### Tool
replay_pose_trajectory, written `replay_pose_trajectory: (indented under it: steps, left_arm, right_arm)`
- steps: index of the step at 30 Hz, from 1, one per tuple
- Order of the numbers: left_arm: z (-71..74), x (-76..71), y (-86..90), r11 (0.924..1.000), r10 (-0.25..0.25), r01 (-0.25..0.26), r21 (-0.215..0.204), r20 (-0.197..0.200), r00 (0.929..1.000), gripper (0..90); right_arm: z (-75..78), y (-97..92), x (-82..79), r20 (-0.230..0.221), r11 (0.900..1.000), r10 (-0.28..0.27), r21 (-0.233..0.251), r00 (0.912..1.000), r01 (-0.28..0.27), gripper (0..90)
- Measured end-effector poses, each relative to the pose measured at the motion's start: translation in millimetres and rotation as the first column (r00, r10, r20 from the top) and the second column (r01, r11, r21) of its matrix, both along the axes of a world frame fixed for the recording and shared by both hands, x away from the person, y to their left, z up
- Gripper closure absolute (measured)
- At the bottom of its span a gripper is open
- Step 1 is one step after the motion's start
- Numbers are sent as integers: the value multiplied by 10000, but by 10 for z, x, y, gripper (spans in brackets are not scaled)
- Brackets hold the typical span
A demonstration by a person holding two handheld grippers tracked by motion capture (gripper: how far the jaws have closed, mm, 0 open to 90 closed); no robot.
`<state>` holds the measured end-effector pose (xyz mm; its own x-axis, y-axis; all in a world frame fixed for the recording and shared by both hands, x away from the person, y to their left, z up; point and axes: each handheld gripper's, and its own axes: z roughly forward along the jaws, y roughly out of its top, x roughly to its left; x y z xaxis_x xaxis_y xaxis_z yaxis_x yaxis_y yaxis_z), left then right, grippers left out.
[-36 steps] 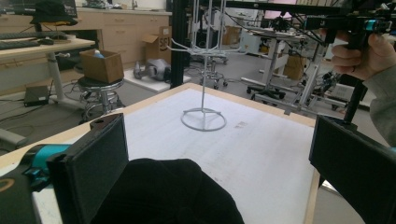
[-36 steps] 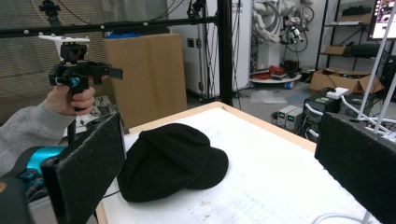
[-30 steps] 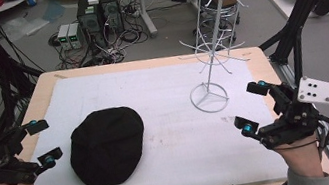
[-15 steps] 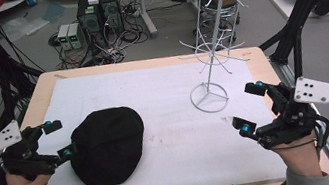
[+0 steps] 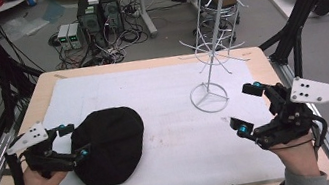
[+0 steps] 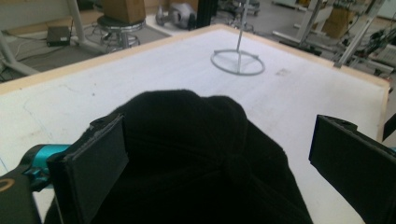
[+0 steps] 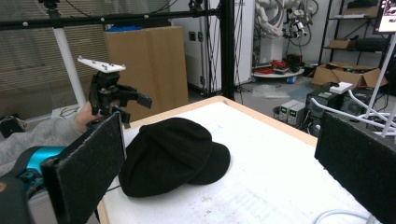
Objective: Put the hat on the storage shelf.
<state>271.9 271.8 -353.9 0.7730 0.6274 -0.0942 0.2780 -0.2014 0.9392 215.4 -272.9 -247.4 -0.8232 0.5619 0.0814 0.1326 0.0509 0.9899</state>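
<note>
A black cap (image 5: 108, 145) lies on the white mat (image 5: 160, 78) at the front left of the table. My left gripper (image 5: 75, 140) is open at the cap's left edge. In the left gripper view the cap (image 6: 201, 158) sits between the two spread black jaws; I cannot tell whether they touch it. My right gripper (image 5: 247, 107) hangs open over the table's right side with nothing in it, in front of the white wire rack (image 5: 214, 23). From the right gripper view, the cap (image 7: 175, 154) lies across the mat with the left gripper (image 7: 135, 109) behind it.
The rack's ring base (image 5: 209, 97) stands on the mat at centre right, also in the left gripper view (image 6: 238, 63). Computers and cables (image 5: 94, 18) sit on the floor beyond the far edge. Black frame posts (image 5: 301, 14) flank the wooden table (image 5: 46, 92).
My left gripper has moved right, from the table's left edge up to the cap, so its jaws now straddle the cap's side. The right gripper has hardly moved.
</note>
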Motion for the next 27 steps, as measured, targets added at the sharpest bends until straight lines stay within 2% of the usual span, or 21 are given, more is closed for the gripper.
replay_pose_trajectory:
  steps: [1, 2, 3, 4, 5, 6, 11, 12, 14, 16, 23, 27]
  left_arm:
    - [0, 0, 0, 10000, 0, 0, 0, 0, 10000, 48]
    - [-32, 8, -51, 9993, -16, 16, 379, -3, 10000, 48]
    - [-32, 8, -51, 9993, -16, 16, 379, -3, 10000, 48]
    - [-64, 1, -105, 9979, 86, -95, 644, 144, 9999, 48]
    - [-64, 1, -105, 9979, 86, -95, 644, 144, 9999, 48]
    - [-95, -8, -147, 9963, 139, -164, 843, 299, 9995, 48]
    - [-176, 15, -178, 9958, 147, -159, 905, 142, 9998, 75]
    - [-220, 35, -192, 9943, 221, -218, 1041, -18, 9998, 79]
    - [-249, 42, -209, 9921, 339, -327, 1210, -81, 9994, 84]
    - [-256, 43, -219, 9901, 349, -335, 1363, -72, 9994, 94]
    - [-257, 34, -226, 9899, 389, -380, 1363, -42, 9992, 120]
    - [-257, 36, -223, 9884, 451, -426, 1455, -139, 9989, 196]
  right_arm:
    - [-1, 3, 0, -27, 10000, -2, -19, 10000, 2, 8]
    - [-4, 6, 2, -45, 10000, 1, -28, 10000, -1, 8]
    - [-4, 6, 2, -45, 10000, 1, -28, 10000, -1, 8]
    - [-9, 10, 10, -32, 10000, 1, -38, 10000, -1, 8]
    - [-9, 10, 10, -32, 10000, 1, -38, 10000, -1, 8]
    - [-11, 12, 15, -34, 10000, 19, -36, 10000, -19, 8]
    - [-11, 19, 10, -66, 10000, 37, -32, 10000, -37, 8]
    - [-11, 20, 10, -52, 10000, 30, -38, 10000, -31, 8]
    - [-11, 19, 11, -44, 10000, 41, -57, 10000, -41, 8]
    - [-12, 19, 13, -51, 10000, 29, -74, 10000, -30, 8]
    - [-15, 28, 16, -63, 9999, 54, -90, 10000, -55, 8]
    - [-15, 31, 20, -2, 9999, 66, -111, 10000, -66, 8]
